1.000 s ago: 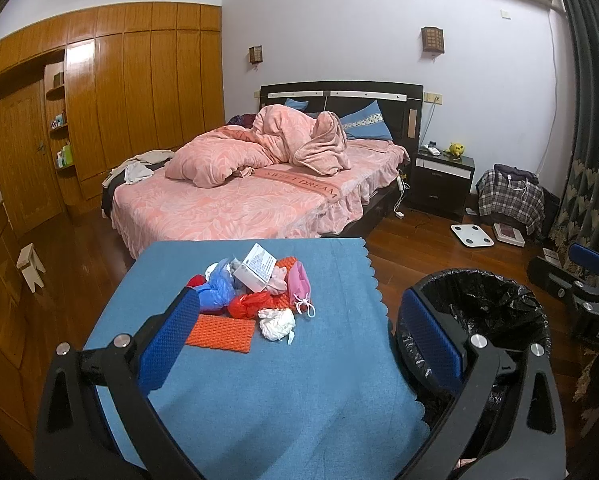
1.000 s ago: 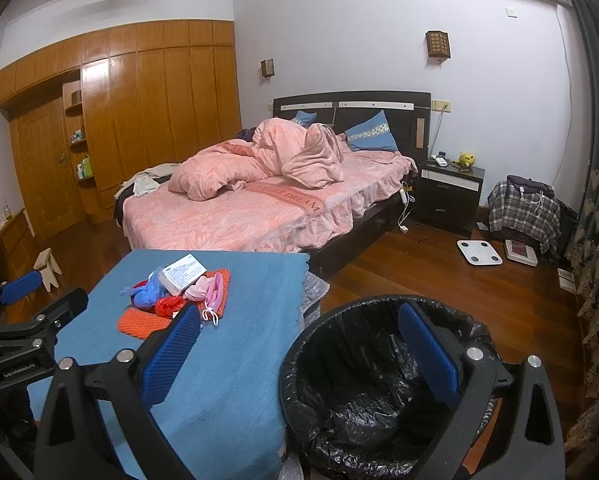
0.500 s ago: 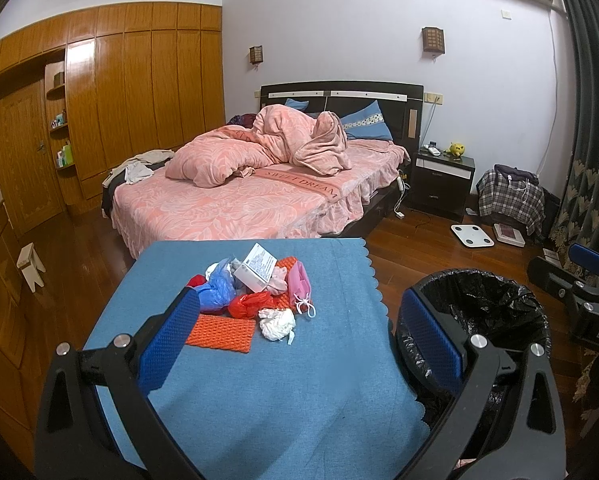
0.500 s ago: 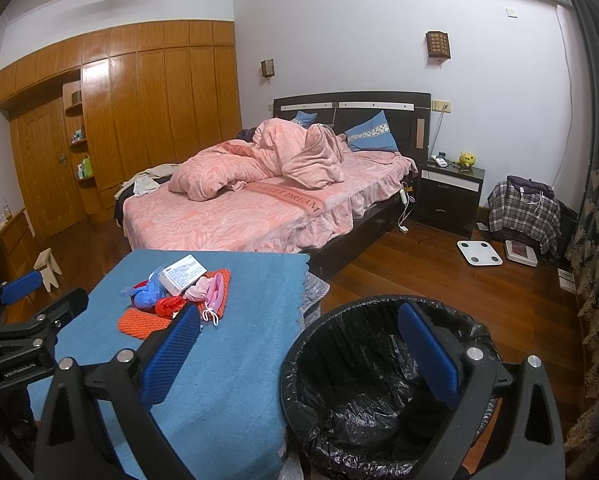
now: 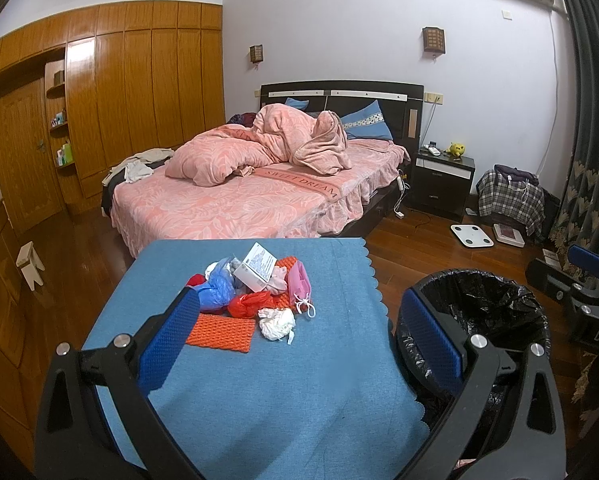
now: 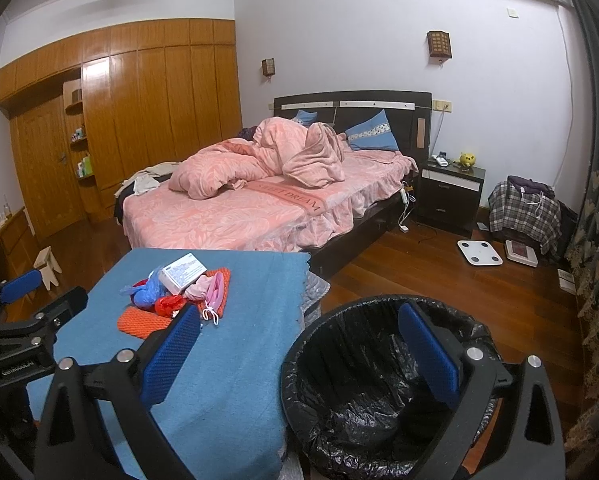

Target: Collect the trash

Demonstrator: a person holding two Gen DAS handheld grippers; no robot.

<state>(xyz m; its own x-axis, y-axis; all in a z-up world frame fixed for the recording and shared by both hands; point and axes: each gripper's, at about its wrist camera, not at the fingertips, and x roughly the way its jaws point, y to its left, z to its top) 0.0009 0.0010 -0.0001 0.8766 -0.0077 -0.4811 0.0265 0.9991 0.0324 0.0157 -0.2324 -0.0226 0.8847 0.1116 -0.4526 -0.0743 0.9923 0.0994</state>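
Observation:
A heap of trash point(image 5: 255, 288) lies on the blue-covered table point(image 5: 259, 380): a white box point(image 5: 255, 268), a blue bag point(image 5: 219, 286), a red bag point(image 5: 247, 305), a crumpled white tissue point(image 5: 276, 322), a pink mask point(image 5: 300, 286) and an orange mesh mat point(image 5: 221, 329). My left gripper point(image 5: 299, 340) hovers open over the near part of the table, short of the heap. A bin lined with a black bag point(image 6: 379, 380) stands right of the table. My right gripper point(image 6: 299, 344) is open above the bin's left rim. The same heap point(image 6: 179, 288) shows in the right wrist view.
A bed with pink bedding point(image 5: 259, 184) stands behind the table. A dark nightstand point(image 5: 439, 184), a white scale point(image 5: 471, 235) and a plaid bag point(image 5: 511, 196) sit on the wood floor at right. Wooden wardrobes point(image 5: 119, 100) line the left wall. A small stool point(image 5: 29, 268) stands at left.

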